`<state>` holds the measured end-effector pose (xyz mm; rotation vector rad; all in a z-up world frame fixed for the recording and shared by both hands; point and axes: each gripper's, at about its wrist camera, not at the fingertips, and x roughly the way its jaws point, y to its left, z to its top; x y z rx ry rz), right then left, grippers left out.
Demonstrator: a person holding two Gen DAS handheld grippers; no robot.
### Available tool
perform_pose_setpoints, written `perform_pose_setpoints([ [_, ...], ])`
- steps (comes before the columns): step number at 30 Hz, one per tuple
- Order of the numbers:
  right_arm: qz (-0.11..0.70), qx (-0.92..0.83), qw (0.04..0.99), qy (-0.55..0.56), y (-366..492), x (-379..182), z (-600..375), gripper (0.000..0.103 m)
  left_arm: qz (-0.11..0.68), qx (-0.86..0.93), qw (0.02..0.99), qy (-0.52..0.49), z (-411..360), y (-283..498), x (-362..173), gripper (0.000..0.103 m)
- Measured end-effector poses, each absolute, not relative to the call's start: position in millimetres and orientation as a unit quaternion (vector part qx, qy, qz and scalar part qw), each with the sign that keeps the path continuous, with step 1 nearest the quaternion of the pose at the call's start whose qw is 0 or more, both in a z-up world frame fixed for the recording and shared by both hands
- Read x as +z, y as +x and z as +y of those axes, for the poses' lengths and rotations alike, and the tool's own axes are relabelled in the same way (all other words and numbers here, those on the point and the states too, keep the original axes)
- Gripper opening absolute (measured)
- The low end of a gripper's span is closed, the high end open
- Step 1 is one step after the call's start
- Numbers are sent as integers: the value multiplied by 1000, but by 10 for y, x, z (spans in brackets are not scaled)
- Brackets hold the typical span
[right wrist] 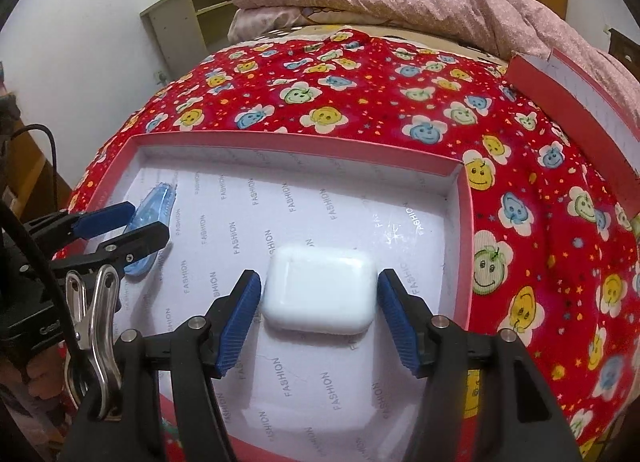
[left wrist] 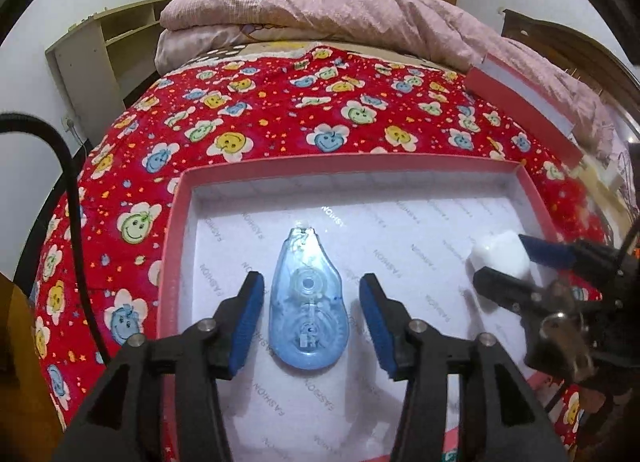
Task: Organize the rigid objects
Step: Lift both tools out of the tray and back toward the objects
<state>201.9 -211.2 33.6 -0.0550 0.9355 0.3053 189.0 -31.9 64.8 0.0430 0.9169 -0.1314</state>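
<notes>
The bed [left wrist: 280, 110] wears a soft red quilted cover printed with smiling flowers, a pink duvet [left wrist: 340, 10] heaped at its far end. On it lies the pink box [right wrist: 296, 140], a shallow stiff-card tray with a thin upright rim and a glossy white lining printed FASHION; its matching lid [right wrist: 576, 102] lies well apart on the cover. Both task things already lie flat inside the box, so this looks like the placing step at its finish. The right gripper [right wrist: 319, 298] straddles the white case [right wrist: 320, 290], a smooth rounded-corner hard plastic block; its jaws are spread, the ribbed blue pads just beside the case's ends, though whether one touches I cannot tell. The left gripper [left wrist: 312, 306] likewise brackets the correction tape [left wrist: 306, 302], a translucent blue teardrop shell with reels visible inside, jaws released and clear of it. Next, I judge, both should lift straight away without nudging either slick piece
</notes>
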Motion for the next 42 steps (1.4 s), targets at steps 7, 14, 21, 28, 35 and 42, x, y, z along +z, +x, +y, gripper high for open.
perform_pose_setpoints([
  [7, 442, 152, 884, -12, 1895, 468, -2162, 63, 429, -60, 901, 12, -239, 1726, 844, 62],
  [14, 432, 158, 888, -13, 1621, 610, -2180, 63, 419, -61, 906, 12, -145, 1418, 979, 62],
  [21, 422, 162, 892, -14, 1249, 710, -2163, 63, 413, -62, 908, 16, -49, 1043, 1067, 62],
  [28, 427, 175, 887, -14, 813, 692, -2103, 63, 416, -61, 907, 3, 103, 705, 1042, 62],
  [35, 434, 179, 883, -4, 509, 583, -2098, 63, 427, -61, 902, -4, 214, 441, 908, 62],
  [42, 444, 176, 879, 1, 248, 445, -2105, 63, 444, -62, 894, -15, 304, 244, 704, 62],
])
